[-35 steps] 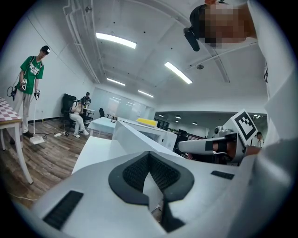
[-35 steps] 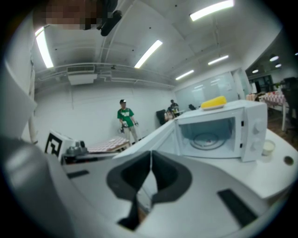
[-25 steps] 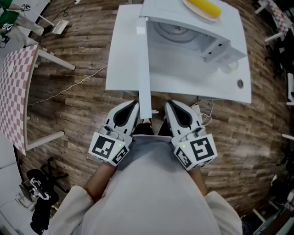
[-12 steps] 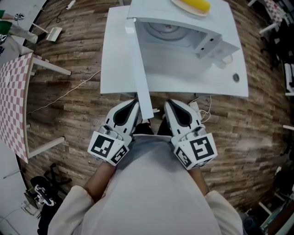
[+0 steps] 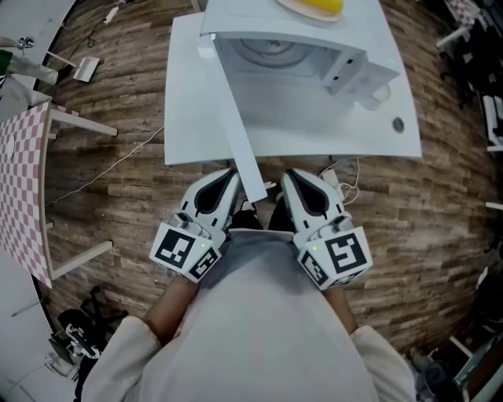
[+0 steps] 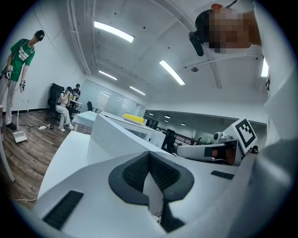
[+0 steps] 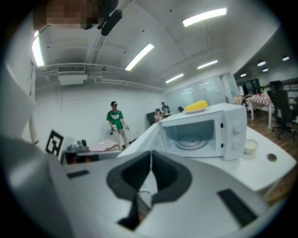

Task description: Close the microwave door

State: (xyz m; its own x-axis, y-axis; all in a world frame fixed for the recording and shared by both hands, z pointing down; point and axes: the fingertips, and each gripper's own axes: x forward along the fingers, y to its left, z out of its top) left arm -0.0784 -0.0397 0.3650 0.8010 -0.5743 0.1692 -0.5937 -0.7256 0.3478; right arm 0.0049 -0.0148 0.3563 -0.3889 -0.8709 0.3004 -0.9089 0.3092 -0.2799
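A white microwave [image 5: 302, 55] stands on a white table [image 5: 189, 118] ahead of me. Its door [image 5: 236, 126] is swung wide open on the left hinge, and its free edge points back toward me. The cavity with the glass turntable [image 7: 190, 139] shows in the right gripper view. Something yellow [image 5: 313, 6] lies on top of the oven. My left gripper [image 5: 230, 176] and right gripper [image 5: 287, 176] are held close to my chest, short of the table's near edge, either side of the door's end. Both are shut and hold nothing. The door [image 6: 116, 137] rises just beyond the left gripper [image 6: 150, 155].
A small white cup [image 5: 376, 96] and a round disc [image 5: 398, 123] sit on the table right of the microwave. A pink checkered table [image 5: 20, 180] stands far left on the wood floor. A cable [image 5: 118, 161] trails across the floor. A person in green [image 7: 115, 122] stands in the background.
In the head view the table and microwave have slid up and to the left. Both grippers stay where they were, shut.
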